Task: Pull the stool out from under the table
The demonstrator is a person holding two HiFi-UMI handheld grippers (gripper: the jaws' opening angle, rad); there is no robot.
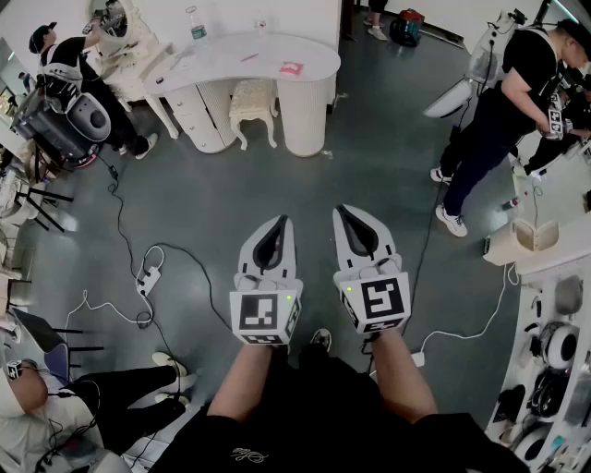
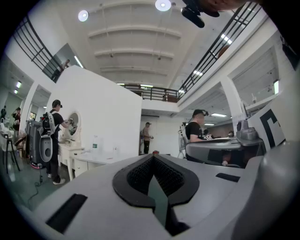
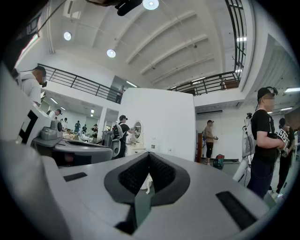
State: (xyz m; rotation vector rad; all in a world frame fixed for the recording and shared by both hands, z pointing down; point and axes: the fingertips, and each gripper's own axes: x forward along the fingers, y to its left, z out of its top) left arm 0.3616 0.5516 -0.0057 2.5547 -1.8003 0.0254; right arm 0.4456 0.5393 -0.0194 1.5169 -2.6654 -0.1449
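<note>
— Where is the stool to be found?

— The stool (image 1: 252,102) is seen at the far side of the room. It is pushed in under the curved white counter (image 1: 231,55), between the drawer unit (image 1: 199,113) and the round pedestal (image 1: 305,115). Its cushioned seat and pale legs are partly shown in front of the counter's edge.

— And how are the two grippers held?

— The left gripper (image 1: 282,222) and the right gripper (image 1: 342,212) are held side by side, low over the grey floor (image 1: 231,199). Both are pointed toward the counter and are kept well apart from the stool. The jaws of each one are pressed together, and nothing is pinched between them.

— What else is noticed near the stool?

— A clear bottle (image 1: 194,23) is placed on the counter's back part. A white cable (image 1: 148,277) is laid on the floor at the left. A person in dark clothes (image 1: 499,111) is seen at the right, bent over another counter.
</note>
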